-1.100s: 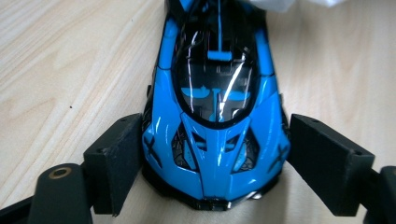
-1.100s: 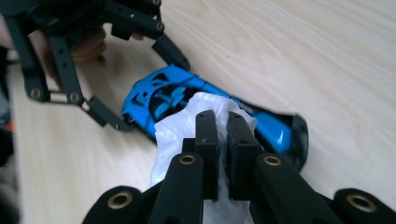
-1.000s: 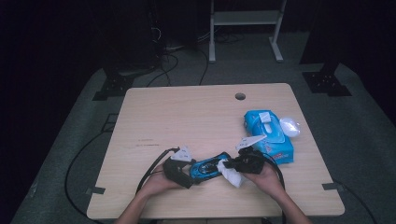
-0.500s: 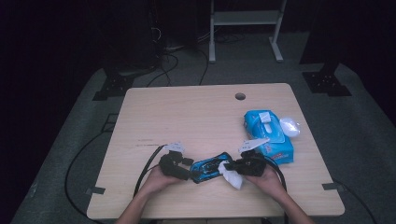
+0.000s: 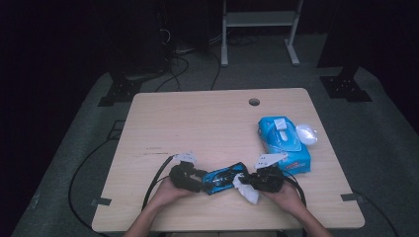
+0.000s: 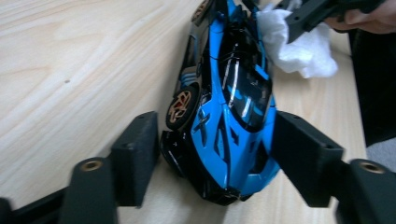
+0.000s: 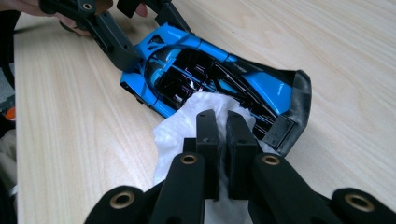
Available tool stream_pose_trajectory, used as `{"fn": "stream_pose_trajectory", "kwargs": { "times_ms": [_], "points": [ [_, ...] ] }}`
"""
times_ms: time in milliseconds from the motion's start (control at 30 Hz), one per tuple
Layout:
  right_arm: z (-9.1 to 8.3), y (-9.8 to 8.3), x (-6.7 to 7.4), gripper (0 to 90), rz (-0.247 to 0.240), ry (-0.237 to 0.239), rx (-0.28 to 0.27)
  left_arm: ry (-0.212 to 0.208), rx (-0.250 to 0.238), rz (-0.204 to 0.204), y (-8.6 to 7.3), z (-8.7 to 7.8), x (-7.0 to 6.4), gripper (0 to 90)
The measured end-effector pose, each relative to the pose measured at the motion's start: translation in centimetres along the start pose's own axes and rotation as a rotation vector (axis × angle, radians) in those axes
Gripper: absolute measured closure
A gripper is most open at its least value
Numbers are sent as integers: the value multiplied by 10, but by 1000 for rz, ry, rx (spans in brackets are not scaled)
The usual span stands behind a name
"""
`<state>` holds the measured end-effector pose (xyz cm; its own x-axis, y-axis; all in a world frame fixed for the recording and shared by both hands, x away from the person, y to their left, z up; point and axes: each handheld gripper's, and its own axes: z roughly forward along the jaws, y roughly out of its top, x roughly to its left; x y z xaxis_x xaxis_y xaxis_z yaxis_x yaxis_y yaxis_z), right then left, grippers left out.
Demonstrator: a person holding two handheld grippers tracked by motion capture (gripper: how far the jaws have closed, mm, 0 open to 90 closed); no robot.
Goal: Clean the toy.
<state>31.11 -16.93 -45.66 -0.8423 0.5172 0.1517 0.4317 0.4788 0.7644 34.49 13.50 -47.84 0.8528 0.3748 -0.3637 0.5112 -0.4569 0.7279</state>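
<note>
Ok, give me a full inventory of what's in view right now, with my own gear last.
Blue and black toy race car: one, near table edge, between both grippers.
White crumpled wipe: one, against the car's rear.
Blue wet-wipe pack: one, table's right side.
White oval object: one, at the pack's right edge.
Light wooden table: one, round hole near far edge.
Left gripper: black, jaws just been closing around the car's nose.
Right gripper: black, shut on the wipe.
</note>
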Motion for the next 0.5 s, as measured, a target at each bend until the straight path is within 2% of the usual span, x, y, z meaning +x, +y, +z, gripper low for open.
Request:
{"fn": "stream_pose_trajectory", "kwargs": {
  "times_ms": [200, 233, 333, 367, 433, 467, 500],
  "points": [
    [-3, -5, 4, 856, -14, 0, -3, -51, 7, 5, 0, 2, -3, 420],
    [-3, -5, 4, 855, -14, 1, 0, -68, 9, 10, 0, 3, -4, 433],
    [-4, -9, 6, 855, -18, 0, -4, -83, 18, 33, 1, 5, -8, 471],
    [-5, -9, 6, 854, -21, -4, -5, -87, 17, 51, 1, 6, -10, 500],
    [-4, -10, 8, 854, -30, -26, 9, -59, 15, 110, 1, 7, -16, 602],
    [-3, -10, 8, 854, -31, -36, 27, -14, 27, 163, 2, 8, -21, 653],
    [-1, -11, 8, 854, -38, -50, 49, 34, 46, 214, 2, 10, -26, 656]
  ]
}}
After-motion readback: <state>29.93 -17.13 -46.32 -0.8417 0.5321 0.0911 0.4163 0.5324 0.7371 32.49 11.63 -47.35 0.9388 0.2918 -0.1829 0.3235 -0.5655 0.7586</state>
